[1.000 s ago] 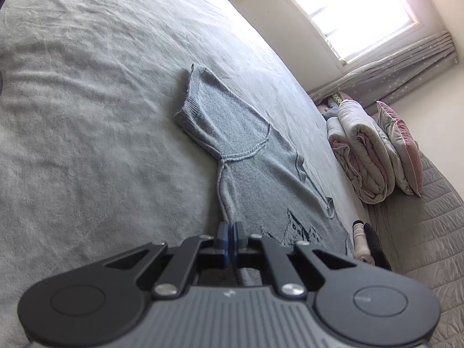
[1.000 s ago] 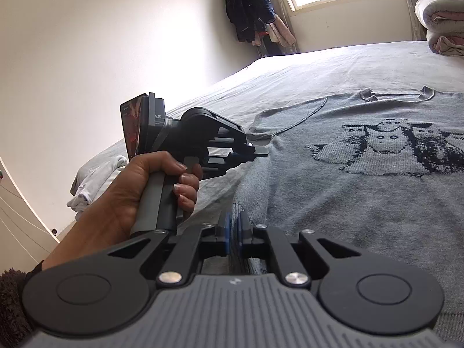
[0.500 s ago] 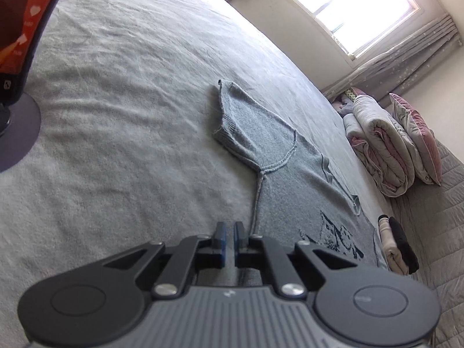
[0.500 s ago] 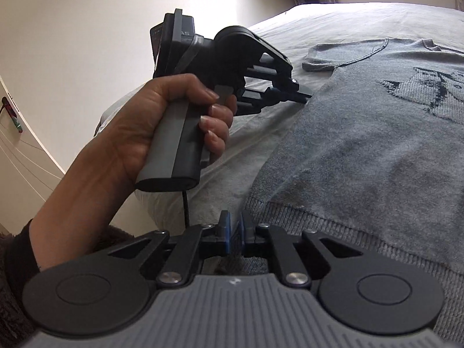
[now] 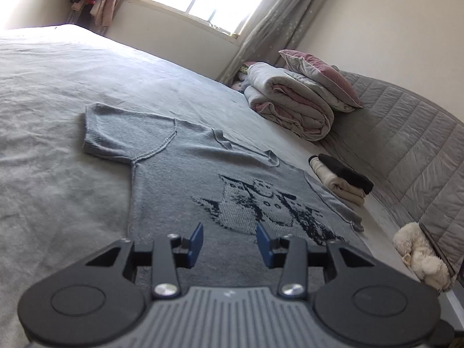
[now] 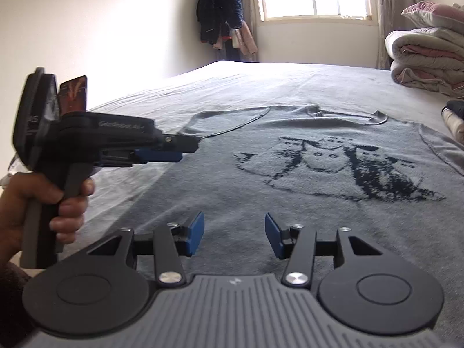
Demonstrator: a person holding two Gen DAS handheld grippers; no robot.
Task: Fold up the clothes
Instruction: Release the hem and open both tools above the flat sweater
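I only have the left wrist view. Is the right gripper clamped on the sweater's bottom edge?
Observer: No. The right gripper has nothing between its pads; its jaws are opening just above the grey sweater.
Operator: Where does my left gripper sit from that side?
Observer: The left gripper is off to the left in the right wrist view, raised near the sweater's side edge; its jaws are opening.
Operator: Any cloth trailing from it?
Observer: None that I can see. Only the hand is on it, wrapped around the handle.
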